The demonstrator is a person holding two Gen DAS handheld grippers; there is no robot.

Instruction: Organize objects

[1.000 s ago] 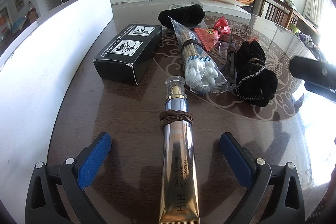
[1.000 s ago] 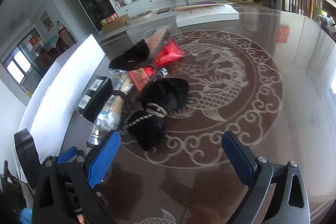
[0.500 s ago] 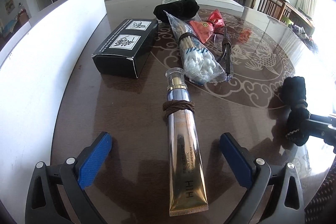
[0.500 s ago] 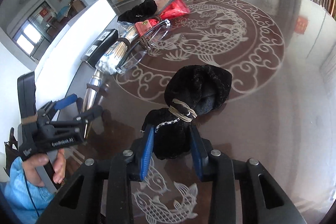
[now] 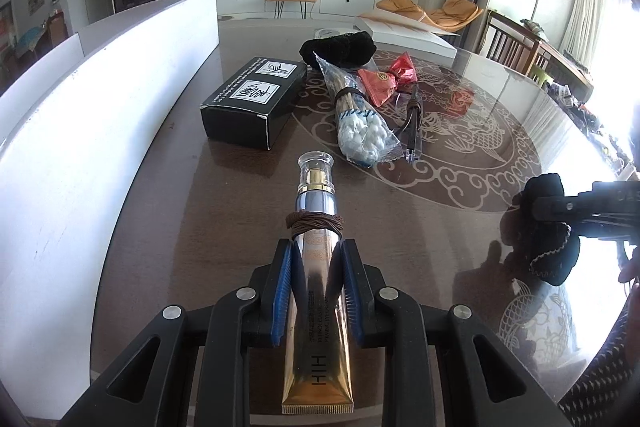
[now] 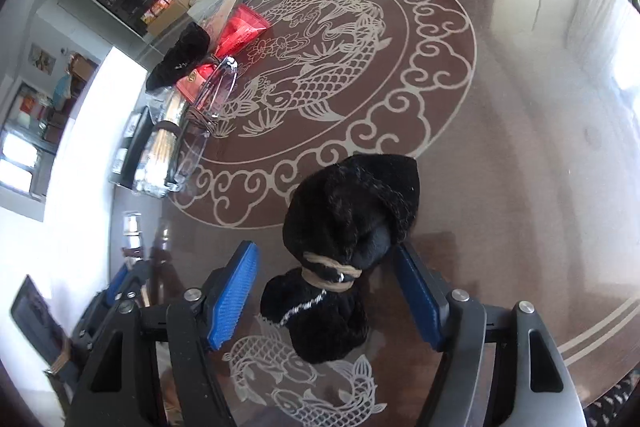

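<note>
Left tongs (image 5: 316,259) have just closed and now clamp the gold cream tube (image 5: 318,311) by its body, both blue pads pressed on its sides just behind the brown elastic band (image 5: 315,221) wound round its neck; the tube lies along the brown surface (image 5: 180,227) with its clear cap pointing away. Right tongs (image 6: 326,291) have just been opening slightly and straddle the black drawstring pouch (image 6: 352,223); the far pad touches the fabric, the near pad stands clear, so no grip is judged to hold there. That pouch rests at the near edge of the surface, well apart from the remaining items. Further out lie a black box (image 5: 250,103), a bag of cotton swabs (image 5: 360,123), clear-framed glasses (image 5: 412,123), a red sachet (image 5: 386,79) and a second black pouch (image 5: 340,47), loosely clustered. Assessment: the sorting is at an early stage; one pouch appears relocated, the tube is only now gripped, and five items remain untouched. No destination container is visible.
</note>
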